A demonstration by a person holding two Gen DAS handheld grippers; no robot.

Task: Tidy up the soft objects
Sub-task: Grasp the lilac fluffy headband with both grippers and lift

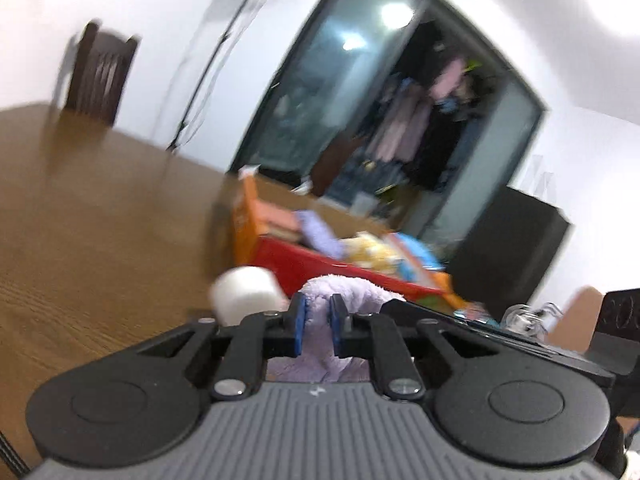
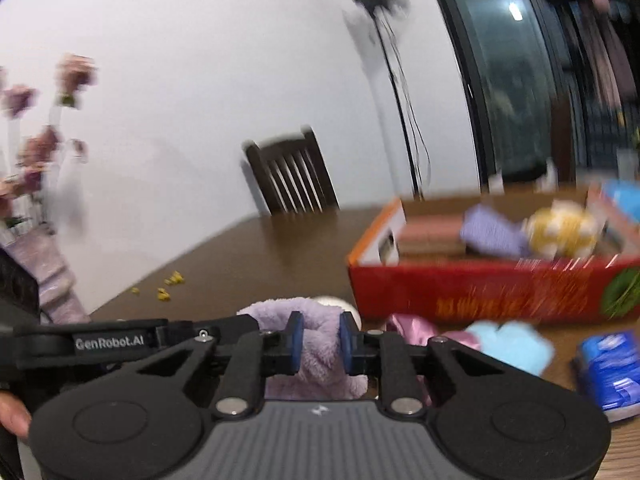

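Both grippers hold one fluffy lilac cloth (image 1: 352, 292) above the wooden table. My left gripper (image 1: 317, 330) is shut on one part of it. My right gripper (image 2: 320, 342) is shut on another part of the lilac cloth (image 2: 316, 320). Beyond stands an open red and orange cardboard box (image 2: 480, 284) holding a purple cloth (image 2: 492, 232), a yellow plush (image 2: 564, 228) and pink folded items. The box also shows in the left wrist view (image 1: 320, 260). A light blue soft item (image 2: 508, 344) and a shiny pink one (image 2: 412, 328) lie in front of the box.
A white roll (image 1: 246, 294) sits on the table (image 1: 100, 208) beside the cloth. A blue packet (image 2: 612, 372) lies at the right. A dark chair (image 2: 292, 176) stands at the far edge, yellow crumbs (image 2: 168, 284) on the table, flowers (image 2: 36, 148) at left. Both views are blurred.
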